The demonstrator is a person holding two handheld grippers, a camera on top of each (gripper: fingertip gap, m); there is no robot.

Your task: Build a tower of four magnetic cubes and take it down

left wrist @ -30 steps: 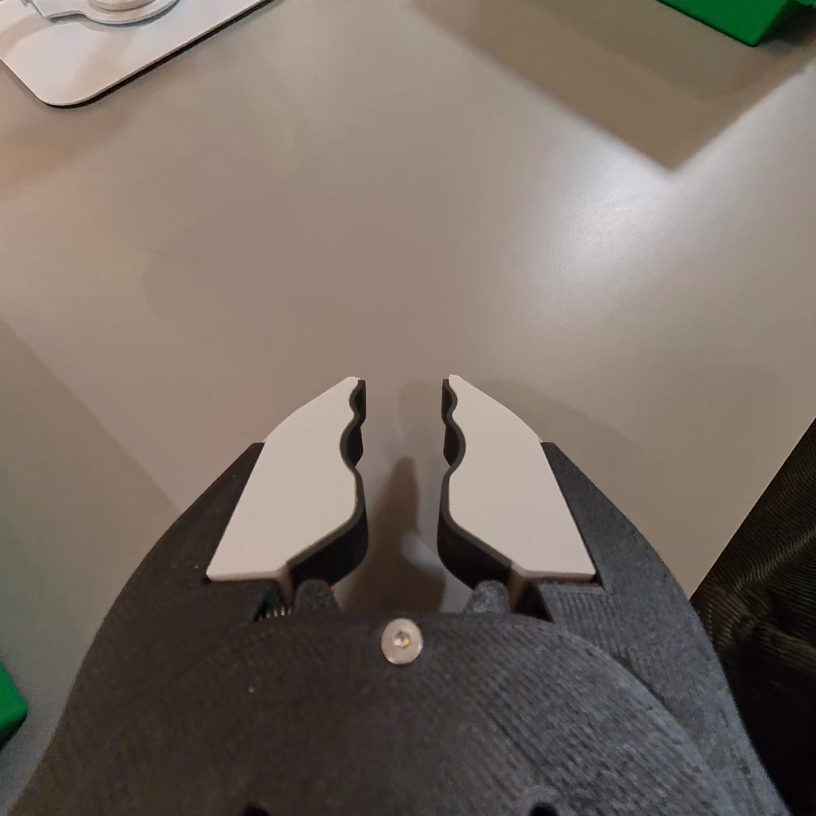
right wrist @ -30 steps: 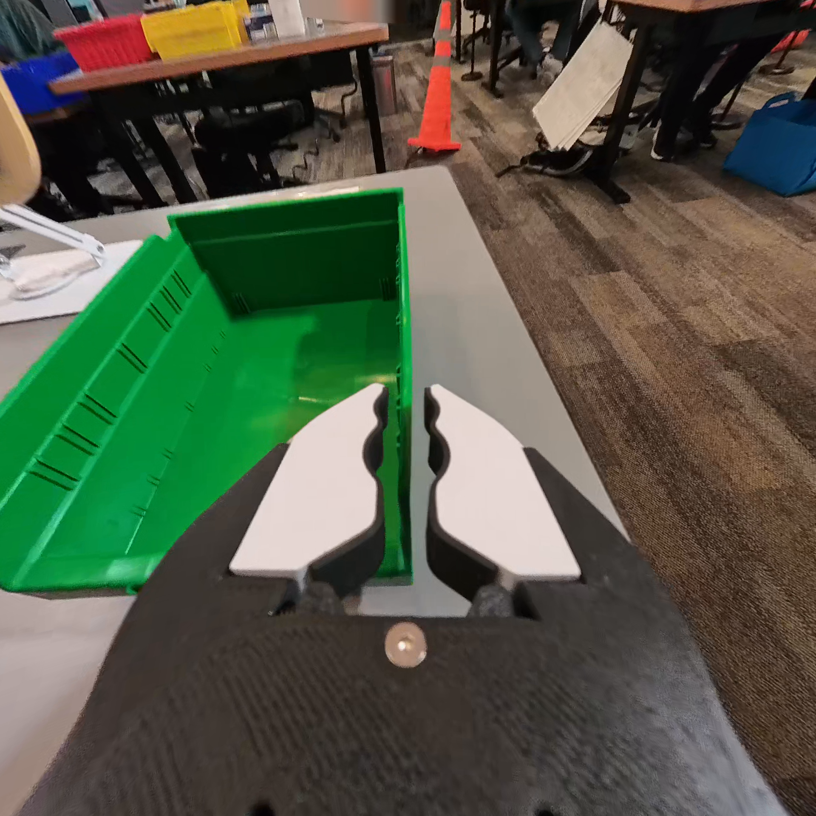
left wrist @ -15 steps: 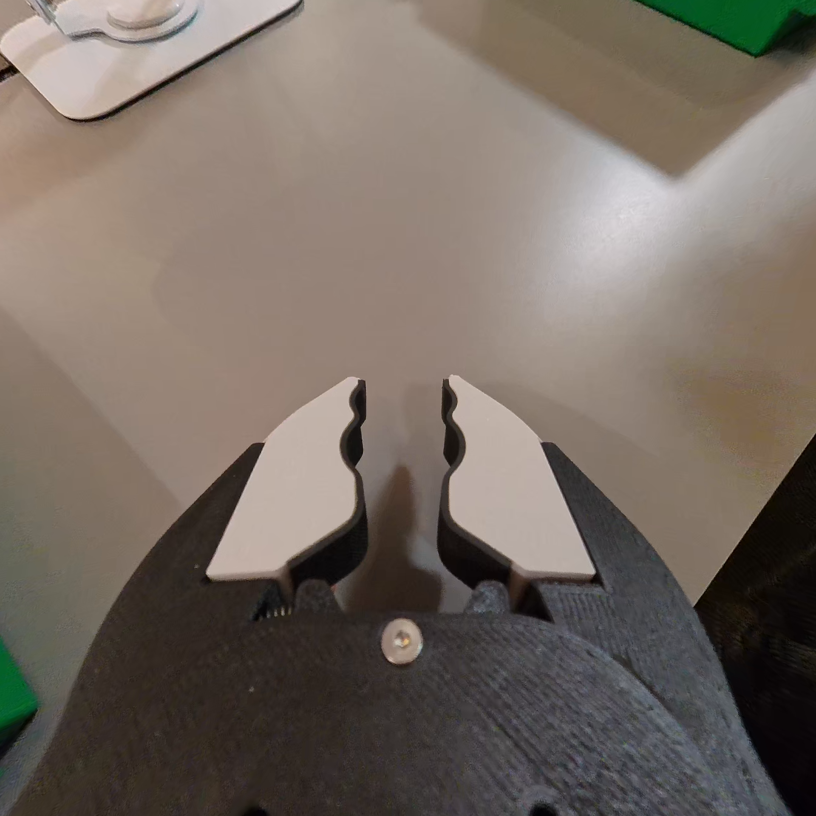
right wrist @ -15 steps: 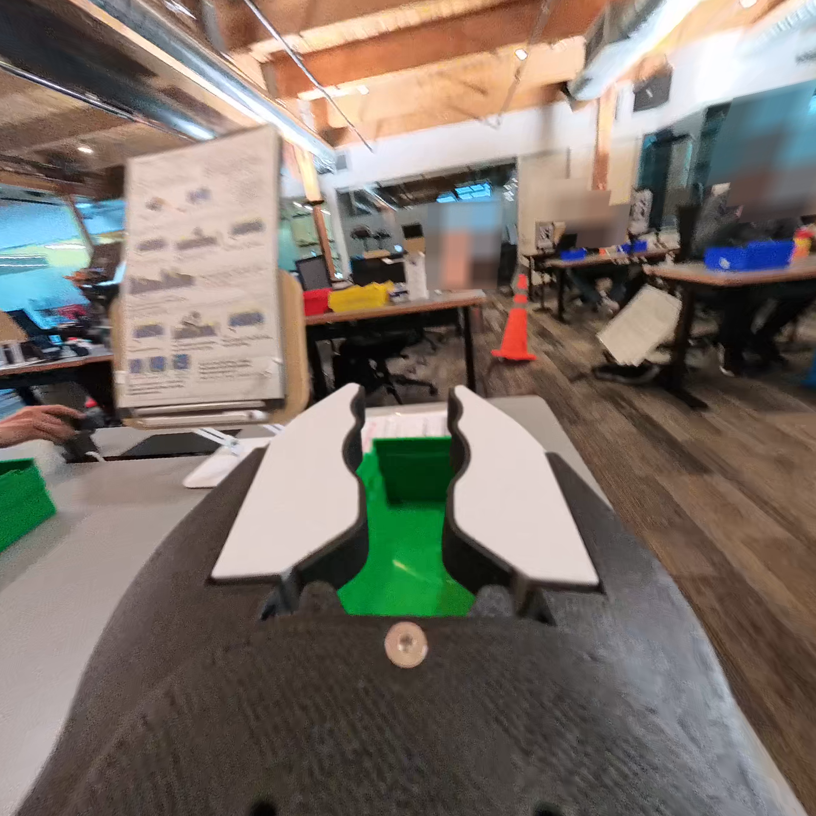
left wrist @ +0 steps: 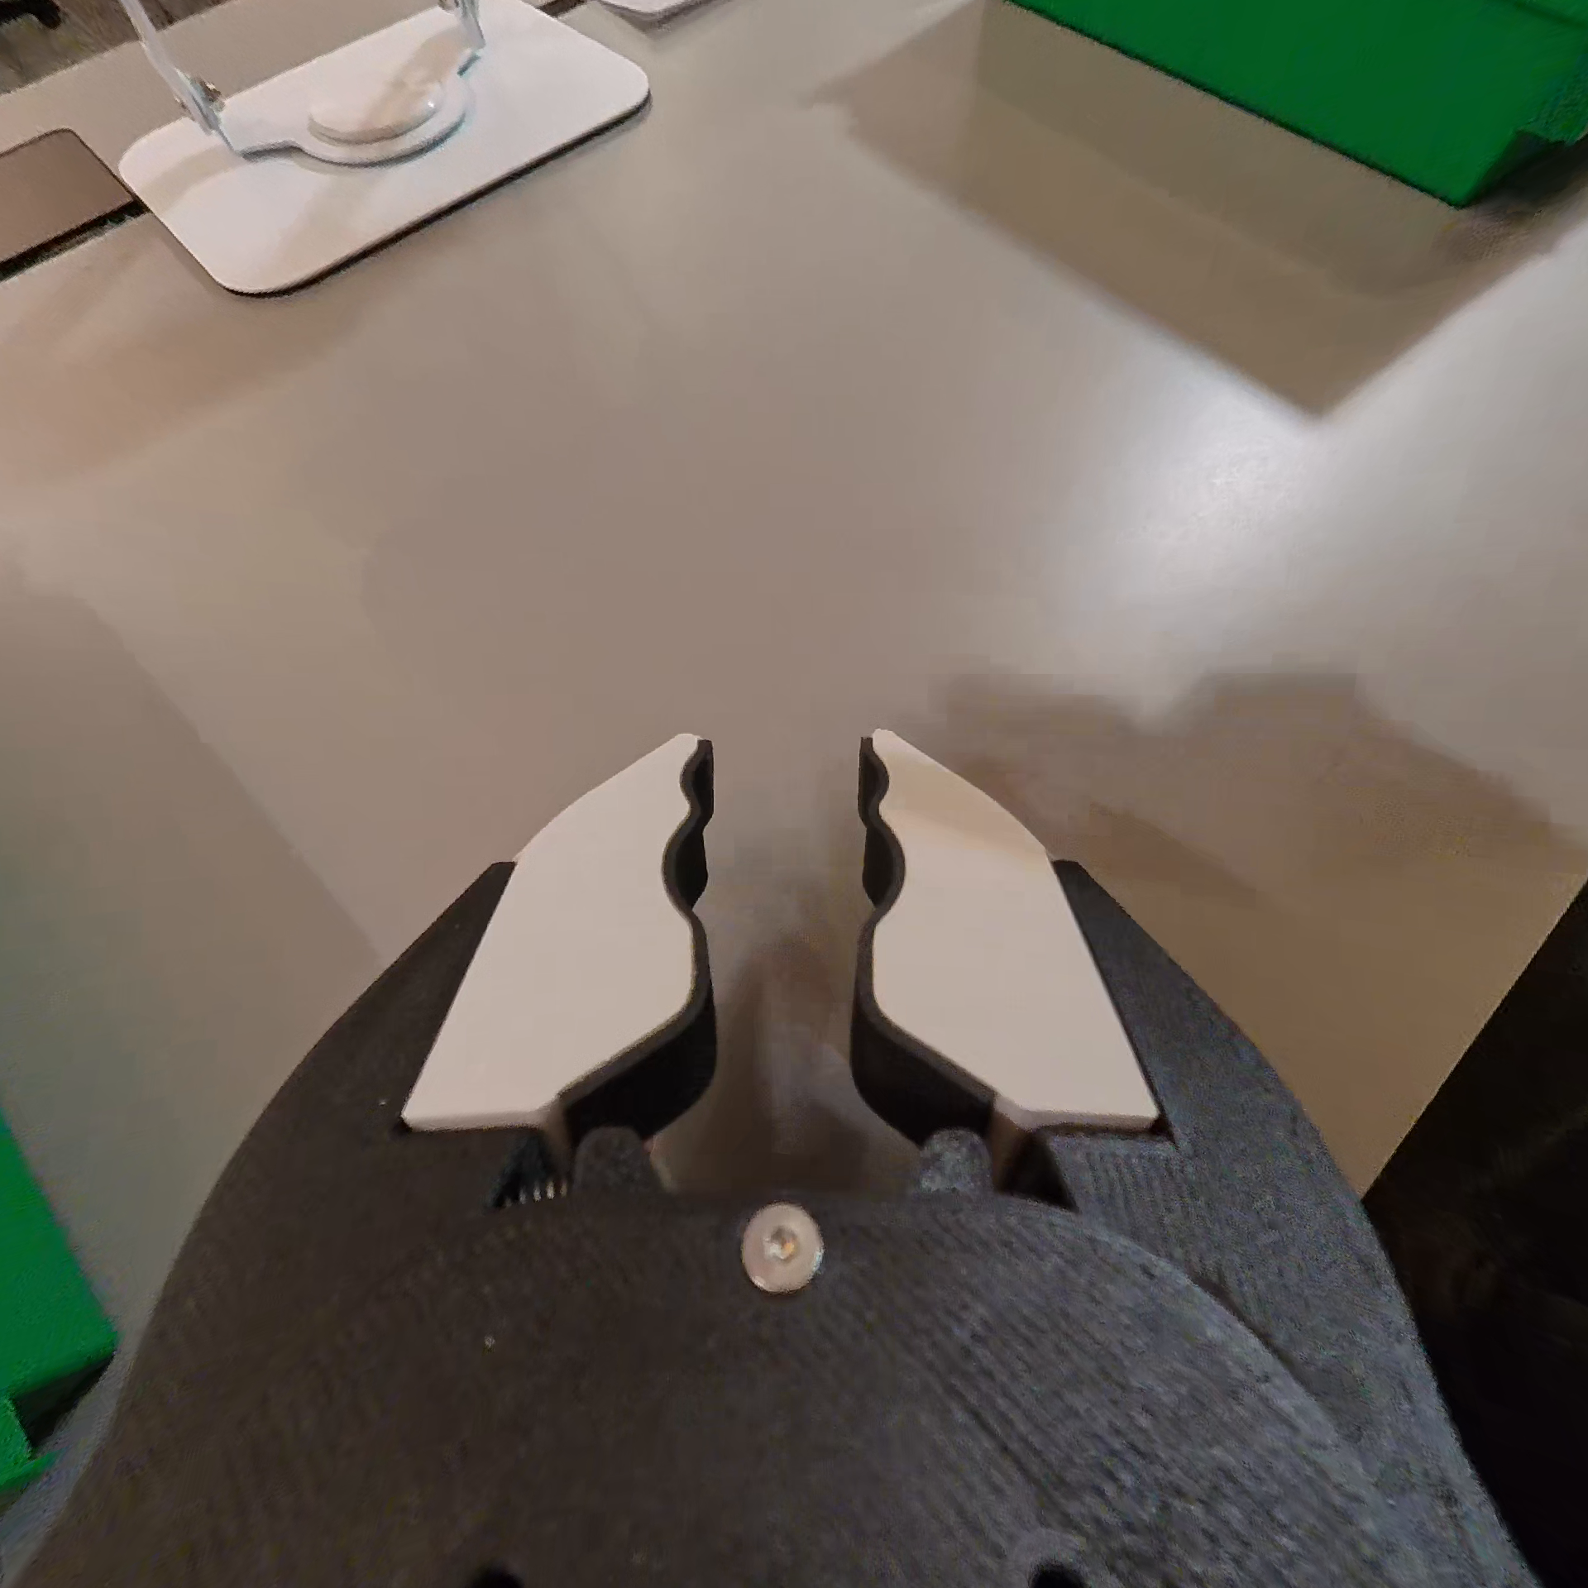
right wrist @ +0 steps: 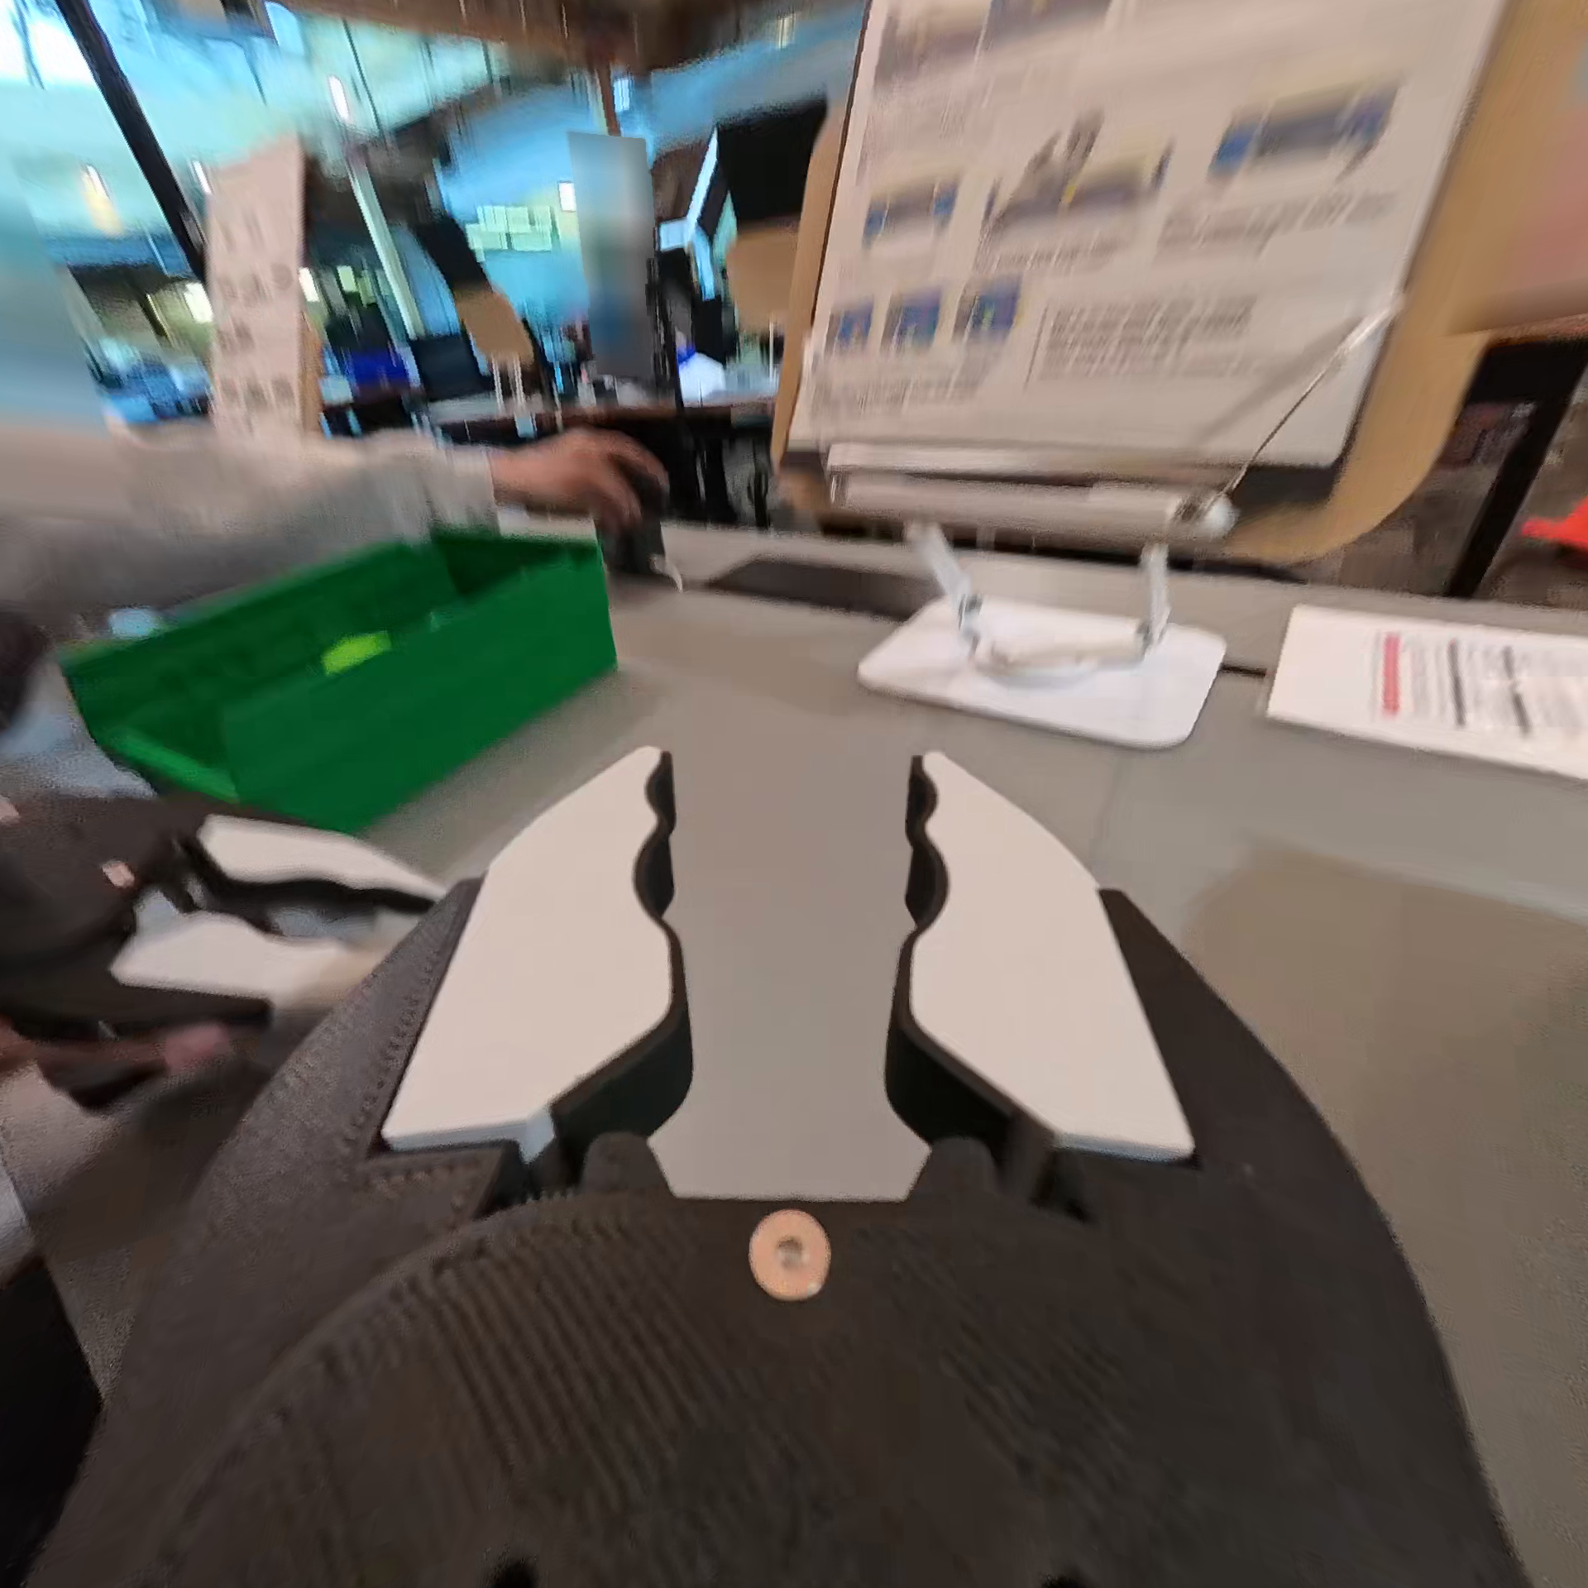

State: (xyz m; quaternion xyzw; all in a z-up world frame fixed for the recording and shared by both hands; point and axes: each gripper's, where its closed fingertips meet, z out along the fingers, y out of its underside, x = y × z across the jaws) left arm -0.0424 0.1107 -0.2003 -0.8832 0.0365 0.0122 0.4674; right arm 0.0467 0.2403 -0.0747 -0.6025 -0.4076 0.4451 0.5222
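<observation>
In the left wrist view, a green bin [left wrist: 34,1340] shows only as a corner at the far left edge of the grey table [left wrist: 773,516], and the left gripper [left wrist: 784,748] hangs over bare tabletop with its 2 jaws parted and nothing between them. Ahead and to the left stands a white stand base [left wrist: 387,163] carrying clear supports, well apart from the gripper, while a second green bin [left wrist: 1289,86] lies at the upper right with its shadow falling on the table. In the right wrist view, which is blurred, the left gripper [right wrist: 284,894] appears at the left edge, lying low over the table, and beyond it sits the green bin [right wrist: 412,713], open-topped with dividers inside. A person's hand [right wrist: 584,473] reaches in from the left, behind the bin. At centre, the right gripper [right wrist: 789,760] is held over the table, its jaws spread wide and empty. To the right rises a document stand [right wrist: 1040,679] with a white base, holding a printed sheet [right wrist: 1100,215] upright against a tan backing board, and a second printed sheet [right wrist: 1444,687] lies flat on the table at the far right.
</observation>
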